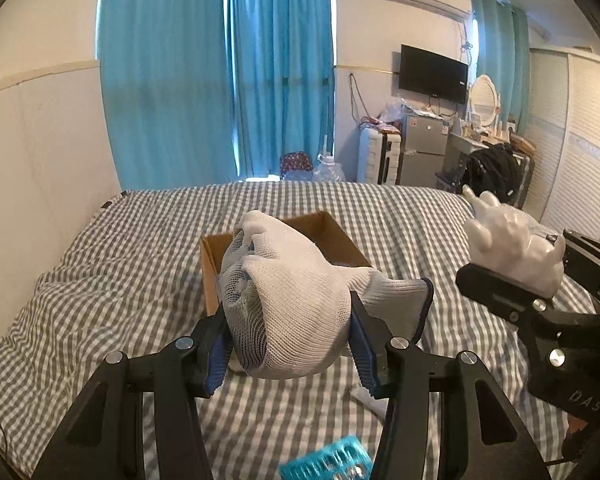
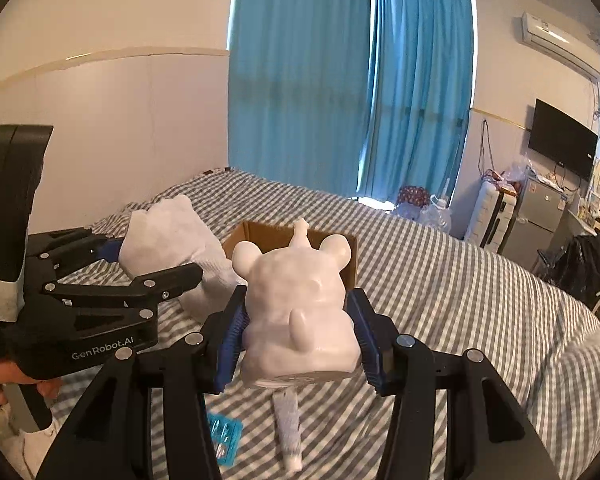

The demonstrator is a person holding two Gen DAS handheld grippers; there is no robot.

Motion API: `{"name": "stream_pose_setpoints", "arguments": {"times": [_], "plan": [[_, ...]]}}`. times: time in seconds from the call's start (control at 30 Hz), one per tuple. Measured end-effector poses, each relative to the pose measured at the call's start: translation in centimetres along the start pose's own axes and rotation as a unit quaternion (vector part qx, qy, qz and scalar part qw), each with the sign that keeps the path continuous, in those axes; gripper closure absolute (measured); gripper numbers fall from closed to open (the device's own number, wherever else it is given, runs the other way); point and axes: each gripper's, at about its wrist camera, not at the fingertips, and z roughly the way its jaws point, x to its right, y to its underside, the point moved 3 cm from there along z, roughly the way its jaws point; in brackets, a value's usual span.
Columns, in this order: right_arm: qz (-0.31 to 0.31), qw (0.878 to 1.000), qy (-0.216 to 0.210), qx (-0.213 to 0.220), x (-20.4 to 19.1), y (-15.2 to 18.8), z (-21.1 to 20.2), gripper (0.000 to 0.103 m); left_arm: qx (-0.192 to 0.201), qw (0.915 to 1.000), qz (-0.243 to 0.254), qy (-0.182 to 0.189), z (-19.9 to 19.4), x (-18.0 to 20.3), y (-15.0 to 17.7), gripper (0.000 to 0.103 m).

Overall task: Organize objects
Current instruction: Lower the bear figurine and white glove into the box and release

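Note:
My left gripper (image 1: pixel 288 344) is shut on a white knit glove (image 1: pixel 288 292) and holds it above the checked bed, just before an open cardboard box (image 1: pixel 340 240). The glove also shows in the right wrist view (image 2: pixel 168 236), in the left gripper (image 2: pixel 160 264). My right gripper (image 2: pixel 298 340) is shut on a white bear figurine (image 2: pixel 300 308), held above the bed in front of the box (image 2: pixel 260 234). The figurine also shows at the right of the left wrist view (image 1: pixel 512 248).
A teal blister pack (image 2: pixel 225 436) and a white tube (image 2: pixel 290 432) lie on the grey checked bedspread (image 2: pixel 460 300) below the grippers. Beyond the bed are blue curtains, a suitcase, a small fridge (image 1: pixel 422 148) and a wardrobe at right.

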Motion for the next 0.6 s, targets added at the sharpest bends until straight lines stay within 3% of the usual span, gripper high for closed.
{"name": "stream_pose_setpoints", "arguments": {"times": [0.33,0.6], "plan": [[-0.004,1.0,-0.01,0.007,1.5,-5.8,7.2,0.053,0.003,0.9997,-0.017,-0.015,5.8,-2.4,-3.9,0.05],[0.008,1.0,-0.023,-0.016,2.7,-7.5,14.5,0.053,-0.025,0.9993,-0.007,-0.027,12.0,-2.9,-3.2,0.05]]}}
